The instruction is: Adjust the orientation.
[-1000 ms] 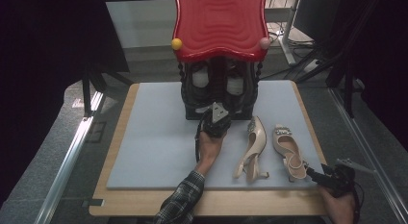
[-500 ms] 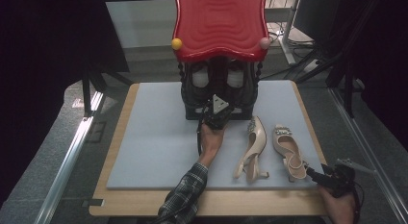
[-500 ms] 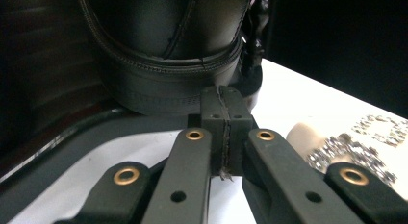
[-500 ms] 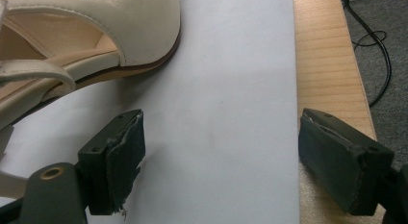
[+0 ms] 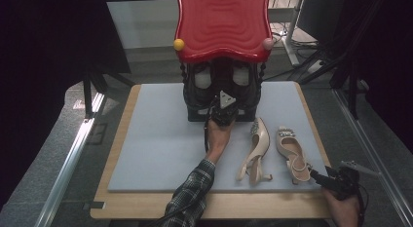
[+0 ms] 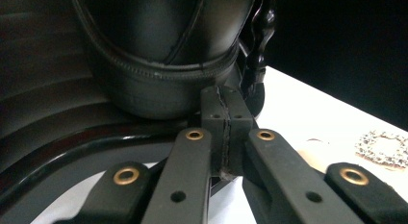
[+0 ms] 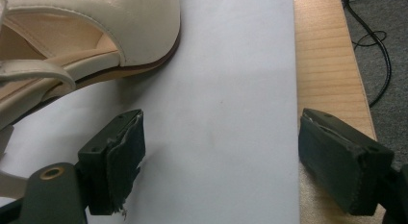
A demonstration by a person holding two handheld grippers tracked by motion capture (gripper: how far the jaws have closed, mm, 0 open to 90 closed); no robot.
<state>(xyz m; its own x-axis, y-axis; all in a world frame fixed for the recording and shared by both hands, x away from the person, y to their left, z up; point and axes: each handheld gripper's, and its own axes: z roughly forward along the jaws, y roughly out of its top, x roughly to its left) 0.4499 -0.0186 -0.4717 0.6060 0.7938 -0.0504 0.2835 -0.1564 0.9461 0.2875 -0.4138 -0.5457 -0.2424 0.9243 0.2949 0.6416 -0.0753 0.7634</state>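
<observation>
A shoe rack [image 5: 221, 95] with a black frame and a wavy red top [image 5: 221, 22] stands at the back of the mat, with dark shoes [image 5: 202, 78] inside. My left gripper [image 5: 225, 106] reaches to the rack's base. In the left gripper view it [image 6: 226, 132] is shut with nothing between its pads, just in front of a black shoe [image 6: 163, 56]. Two beige slingback heels [image 5: 255, 146] [image 5: 292, 151] lie on the mat. My right gripper [image 5: 315, 175] rests open at the front right corner, its jaws [image 7: 226, 161] wide apart beside the heel end of a beige shoe [image 7: 86, 36].
The blue-grey mat [image 5: 160, 144] covers a wooden table [image 5: 122, 207], whose bare edge [image 7: 327, 65] runs beside my right gripper. Cables [image 7: 370, 36] lie on the floor to the right. A metal rail [image 5: 73, 159] runs along the left of the table.
My left gripper has moved farther from the person toward the rack's base, the forearm stretching out behind it. The right gripper and both beige shoes have stayed where they were.
</observation>
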